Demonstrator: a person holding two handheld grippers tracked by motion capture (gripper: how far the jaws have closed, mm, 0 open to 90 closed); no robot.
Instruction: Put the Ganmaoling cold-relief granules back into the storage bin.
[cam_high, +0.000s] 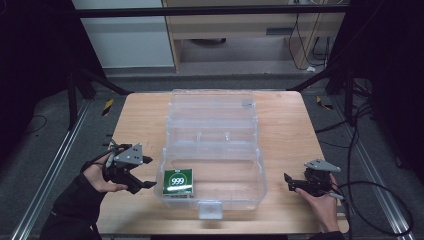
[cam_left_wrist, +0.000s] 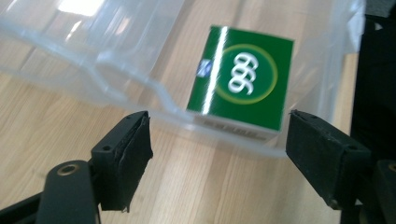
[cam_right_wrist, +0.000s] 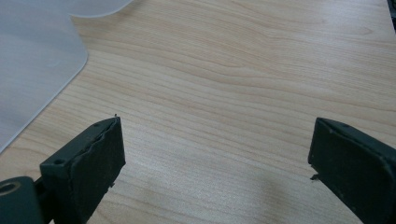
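A clear plastic organiser box (cam_high: 212, 150) lies open in the middle of the wooden table (cam_high: 290, 130). A green carton marked 999 (cam_high: 179, 181) lies flat in its near left corner and appears through the box wall as the green carton (cam_left_wrist: 243, 77) in the left gripper view. My left gripper (cam_high: 145, 172) stands open just left of the box, jaws wide apart and empty, pointing at the carton. My right gripper (cam_high: 289, 181) rests open right of the box with nothing between its jaws, over bare wood (cam_right_wrist: 224, 93). The box edge (cam_right_wrist: 32, 60) lies at the left of its view.
A latch tab (cam_high: 210, 209) juts from the box's near edge. Cables (cam_high: 370, 195) trail off the table's right side. Metal frame rails (cam_high: 55, 165) run along both sides of the table, with cabinets (cam_high: 130, 35) beyond the far edge.
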